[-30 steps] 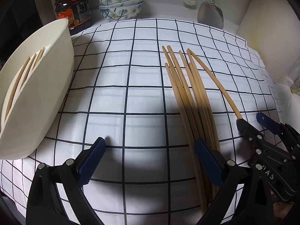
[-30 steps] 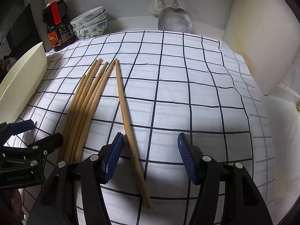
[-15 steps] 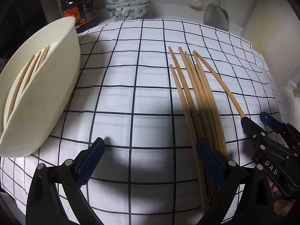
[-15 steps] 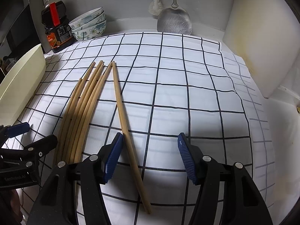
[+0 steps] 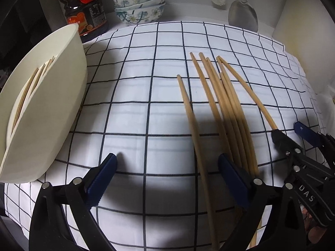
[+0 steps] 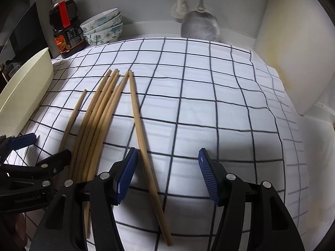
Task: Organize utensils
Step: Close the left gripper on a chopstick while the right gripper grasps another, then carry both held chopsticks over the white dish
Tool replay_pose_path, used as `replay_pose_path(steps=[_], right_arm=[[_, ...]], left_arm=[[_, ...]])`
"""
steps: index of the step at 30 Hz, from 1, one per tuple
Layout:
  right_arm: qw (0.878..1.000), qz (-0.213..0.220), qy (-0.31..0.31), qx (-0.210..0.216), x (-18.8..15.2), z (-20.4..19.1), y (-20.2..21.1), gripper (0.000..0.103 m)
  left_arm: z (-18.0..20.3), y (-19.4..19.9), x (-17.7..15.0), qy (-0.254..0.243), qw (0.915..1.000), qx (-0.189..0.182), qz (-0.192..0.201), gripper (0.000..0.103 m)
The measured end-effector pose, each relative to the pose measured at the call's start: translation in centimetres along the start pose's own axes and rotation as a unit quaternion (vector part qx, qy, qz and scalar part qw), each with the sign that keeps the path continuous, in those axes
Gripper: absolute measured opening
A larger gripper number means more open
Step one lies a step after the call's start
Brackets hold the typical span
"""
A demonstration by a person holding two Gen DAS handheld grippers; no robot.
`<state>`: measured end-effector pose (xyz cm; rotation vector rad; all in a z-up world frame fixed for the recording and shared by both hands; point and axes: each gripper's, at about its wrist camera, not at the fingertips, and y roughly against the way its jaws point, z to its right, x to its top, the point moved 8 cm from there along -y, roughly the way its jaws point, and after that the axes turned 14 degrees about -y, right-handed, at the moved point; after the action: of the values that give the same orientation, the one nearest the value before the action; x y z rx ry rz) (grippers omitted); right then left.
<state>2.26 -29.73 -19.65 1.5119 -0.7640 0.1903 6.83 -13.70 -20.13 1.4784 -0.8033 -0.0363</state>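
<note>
We see one long pale wooden chopstick now lying apart from the fanned bundle of wooden chopsticks on the white black-grid cloth; a second ago it lay against that bundle. It passes between the blue pads of the left gripper, whose jaws have just been closing a little and stand wide, pressing on nothing. We judge this chopstick is being singled out for the next pick.

The right gripper stands part open over another single wooden chopstick, which lies just inside its left pad; we see no pad pressing on it.

The cream oval plastic holder rests tilted at the cloth's left edge, with a few chopsticks already inside, so we judge the sorting is partly done.

Between holder and bundle the cloth is bare, giving a free path leftward. At the back edge of the counter stand a dark sauce bottle with a red handle and stacked floral ceramic bowls, well away. A steel spatula leans at the back right. The cloth's right edge runs near a pale wall panel, leaving little room there.
</note>
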Motion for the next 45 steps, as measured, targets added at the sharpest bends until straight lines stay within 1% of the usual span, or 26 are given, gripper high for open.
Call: replay_pose_path(steps=[1,2,3,4,6,7,8,9,10,11,12,15,18,21,25,29,30,33,40,42,45], right_arm=[[1.000,0.001,0.004,0.002,0.1,-0.2,-0.1,0.058],[1.000,0.003,0.009,0.006,0.1,-0.5,-0.2,0.058],[1.000,0.003,0.013,0.008,0.2,-0.6,-0.2,0.058],[1.000,0.001,0.018,0.012,0.2,-0.9,-0.3,0.057],[0.999,-0.006,0.029,0.022,0.1,-1.2,-0.2,0.048],[0.999,-0.008,0.034,0.024,0.0,-1.4,-0.1,0.039],[0.999,-0.009,0.039,0.026,-0.1,-1.7,0.0,0.029],[0.999,-0.009,0.044,0.027,-0.2,-2.0,0.1,0.024],[0.999,-0.009,0.045,0.027,-0.3,-2.1,0.1,0.013],[0.999,-0.009,0.044,0.024,-0.3,-2.2,0.1,0.007],[0.999,-0.010,0.042,0.023,-0.3,-2.2,0.1,0.006],[0.999,-0.023,0.012,0.034,0.0,-1.7,0.1,0.006],[0.997,-0.029,-0.035,0.055,0.4,-1.1,0.9,0.006],[0.996,-0.028,-0.056,0.066,0.9,-1.2,2.3,0.006],[0.995,-0.017,-0.064,0.078,2.0,-2.3,4.6,0.006],[0.992,-0.001,-0.075,0.105,3.8,-4.4,7.2,0.006],[0.990,0.003,-0.078,0.114,4.3,-5.4,7.9,0.006],[0.989,0.017,-0.069,0.128,5.4,-8.1,9.0,0.006],[0.982,0.029,-0.009,0.189,7.7,-18.2,11.3,0.006],[0.979,0.022,0.003,0.204,7.9,-21.2,10.9,0.006],[0.976,0.006,0.016,0.215,7.8,-25.0,10.0,0.006]], left_arm=[[0.2,0.1,0.2,-0.004,1.0000,-0.002,0.005,0.083],[0.5,0.3,0.5,-0.009,0.9999,-0.004,0.011,0.072],[1.0,0.5,0.7,-0.018,0.9997,-0.008,0.016,0.064],[1.5,0.7,0.8,-0.025,0.9995,-0.011,0.019,0.051],[2.3,1.0,0.9,-0.038,0.9989,-0.016,0.024,0.030],[2.9,1.2,0.9,-0.044,0.9985,-0.018,0.027,0.025],[3.2,1.3,0.8,-0.050,0.9981,-0.021,0.028,0.015],[3.6,1.3,0.8,-0.054,0.9979,-0.024,0.028,0.011],[3.8,1.3,0.8,-0.060,0.9976,-0.022,0.028,0.010],[3.9,1.3,0.9,-0.066,0.9972,-0.021,0.028,0.009],[4.0,1.3,0.9,-0.071,0.9968,-0.026,0.025,0.008],[3.6,1.2,0.9,-0.063,0.9969,-0.046,0.012,0.008],[3.0,1.7,0.8,-0.057,0.9969,-0.053,0.006,0.007],[2.3,3.4,1.2,-0.058,0.9963,-0.061,0.017,0.007],[0.8,6.4,2.3,-0.054,0.9953,-0.071,0.038,0.007],[-2.2,9.7,3.5,-0.038,0.9942,-0.078,0.064,0.007],[-2.8,10.3,3.7,-0.035,0.9940,-0.078,0.069,0.007],[-6.3,12.6,4.0,-0.020,0.9937,-0.065,0.089,0.007],[-14.7,16.7,3.3,0.020,0.9913,-0.045,0.122,0.007],[-17.1,17.0,3.1,0.036,0.9909,-0.044,0.122,0.007],[-21.1,16.2,2.5,0.056,0.9917,-0.022,0.114,0.007]])
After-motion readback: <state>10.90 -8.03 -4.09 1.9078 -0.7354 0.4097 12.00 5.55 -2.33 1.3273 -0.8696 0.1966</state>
